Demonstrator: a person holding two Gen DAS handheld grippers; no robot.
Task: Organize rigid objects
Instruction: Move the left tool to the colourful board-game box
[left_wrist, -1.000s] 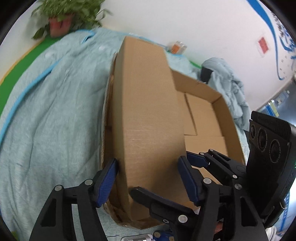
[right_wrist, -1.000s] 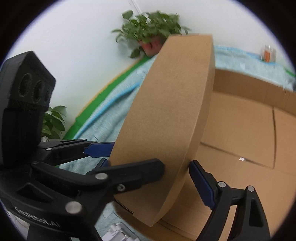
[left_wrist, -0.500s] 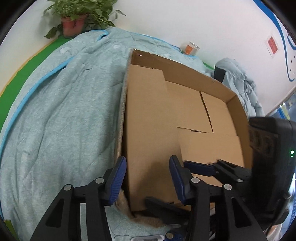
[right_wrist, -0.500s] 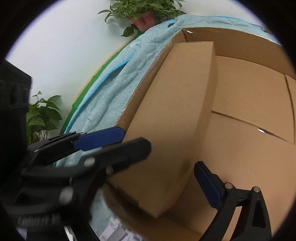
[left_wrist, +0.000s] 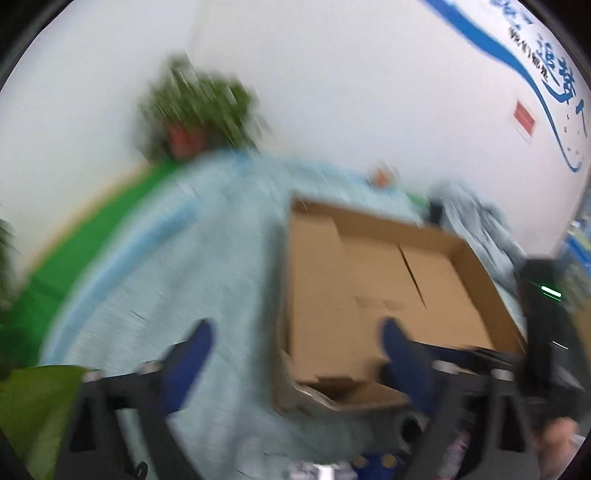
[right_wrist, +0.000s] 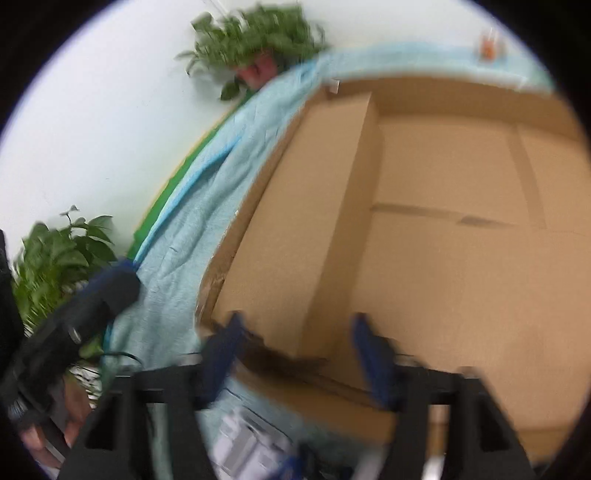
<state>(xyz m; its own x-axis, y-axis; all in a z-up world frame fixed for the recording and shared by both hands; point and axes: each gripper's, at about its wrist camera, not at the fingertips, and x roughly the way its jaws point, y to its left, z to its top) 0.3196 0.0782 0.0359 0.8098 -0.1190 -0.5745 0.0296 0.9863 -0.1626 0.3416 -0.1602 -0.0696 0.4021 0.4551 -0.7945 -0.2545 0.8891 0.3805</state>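
A pale blue-green quilt (left_wrist: 177, 280) covers the work surface, its far edge meeting a white wall (left_wrist: 332, 92). On it sits a large open cardboard carton (left_wrist: 476, 266), shallow, its flaps folded flat on the floor. Inside, a long flat cardboard box (right_wrist: 295, 229) lies along the carton's left wall, touching it, resting level on the carton floor.

The left gripper (left_wrist: 295, 354) points downward at a shallow slant toward the near left corner of the carton; its jaws are opening and stand wide, one blue pad (left_wrist: 192, 354) over the quilt outside the carton, the other over its near edge. Nothing is pressed between them. Both views are motion-blurred.

The right gripper (right_wrist: 295, 350) tilts more steeply down at the near end of the flat box; its jaws are closing, the pads standing either side of that end, apart from it as far as the blur allows.

A potted plant (right_wrist: 255, 48) stands at the wall beyond the quilt
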